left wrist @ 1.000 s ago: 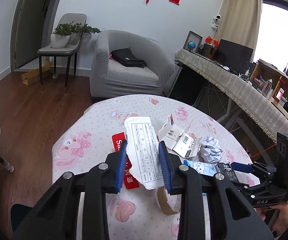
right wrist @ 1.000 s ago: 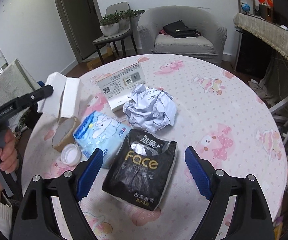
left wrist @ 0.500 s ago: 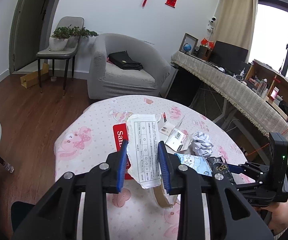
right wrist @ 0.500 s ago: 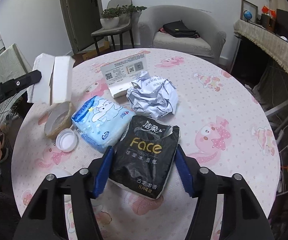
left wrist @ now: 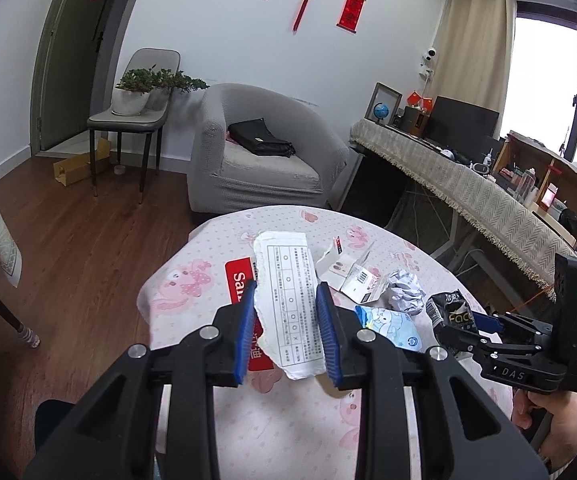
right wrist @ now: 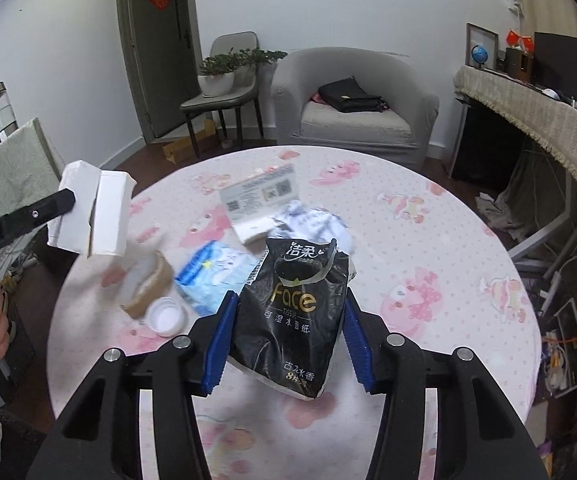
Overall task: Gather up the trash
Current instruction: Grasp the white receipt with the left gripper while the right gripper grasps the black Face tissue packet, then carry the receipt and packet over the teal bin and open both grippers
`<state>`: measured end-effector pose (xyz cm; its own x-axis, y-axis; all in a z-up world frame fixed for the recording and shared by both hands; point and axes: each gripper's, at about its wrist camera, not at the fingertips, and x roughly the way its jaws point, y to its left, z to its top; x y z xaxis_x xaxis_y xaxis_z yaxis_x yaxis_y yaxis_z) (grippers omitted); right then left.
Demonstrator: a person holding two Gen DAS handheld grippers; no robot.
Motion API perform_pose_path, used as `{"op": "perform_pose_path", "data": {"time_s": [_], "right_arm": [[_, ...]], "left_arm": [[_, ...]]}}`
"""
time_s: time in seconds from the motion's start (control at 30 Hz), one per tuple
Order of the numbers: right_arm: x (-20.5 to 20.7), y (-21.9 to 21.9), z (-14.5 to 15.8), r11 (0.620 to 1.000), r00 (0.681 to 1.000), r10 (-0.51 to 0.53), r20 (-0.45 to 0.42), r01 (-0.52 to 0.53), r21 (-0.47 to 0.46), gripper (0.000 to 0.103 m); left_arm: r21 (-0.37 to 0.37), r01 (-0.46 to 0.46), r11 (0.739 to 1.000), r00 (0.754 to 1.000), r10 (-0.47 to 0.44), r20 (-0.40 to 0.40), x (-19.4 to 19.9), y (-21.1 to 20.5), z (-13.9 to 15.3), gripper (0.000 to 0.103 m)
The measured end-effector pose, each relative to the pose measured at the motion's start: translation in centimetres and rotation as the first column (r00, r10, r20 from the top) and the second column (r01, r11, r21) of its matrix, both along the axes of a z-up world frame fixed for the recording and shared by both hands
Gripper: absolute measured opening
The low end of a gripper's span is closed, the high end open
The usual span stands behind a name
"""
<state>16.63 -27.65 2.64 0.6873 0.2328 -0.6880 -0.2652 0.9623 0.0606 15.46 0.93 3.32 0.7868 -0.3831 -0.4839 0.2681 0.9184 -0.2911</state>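
Now black tissue pack (right wrist: 293, 316) betw. closing R tool (right wrist: 286, 338) pads.

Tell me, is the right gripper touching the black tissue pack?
Touching. The right wrist view shows the right gripper closing, both blue pads pressed against the sides of the black tissue pack, which sits lifted between them.

Sitting room behind the table
Grey armchair (left wrist: 264, 160) holds a black bag (left wrist: 260, 143); potted plant (left wrist: 132, 94) sits on a chair (left wrist: 128, 124).

Clutter mid-table (right wrist: 428, 240), right side bare
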Motion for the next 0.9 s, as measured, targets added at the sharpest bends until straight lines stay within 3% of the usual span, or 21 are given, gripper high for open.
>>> {"op": "perform_pose_path", "data": {"time_s": [0.5,0.9], "right_arm": [[-1.8,5.7,0.9,0.992,0.994,0.113,0.011,-0.113,0.060,0.052],[-2.0,13.4,1.5,0.967,0.972,0.235,0.015,-0.235,0.103,0.052]], "left_arm": [[-0.003,-0.061,0.998,0.998,0.061,0.004,-3.1,4.2,0.9,0.032],[0.066,-0.119,0.991,0.992,0.121,-0.023,-5.2,9.8,0.1,0.032]]}}
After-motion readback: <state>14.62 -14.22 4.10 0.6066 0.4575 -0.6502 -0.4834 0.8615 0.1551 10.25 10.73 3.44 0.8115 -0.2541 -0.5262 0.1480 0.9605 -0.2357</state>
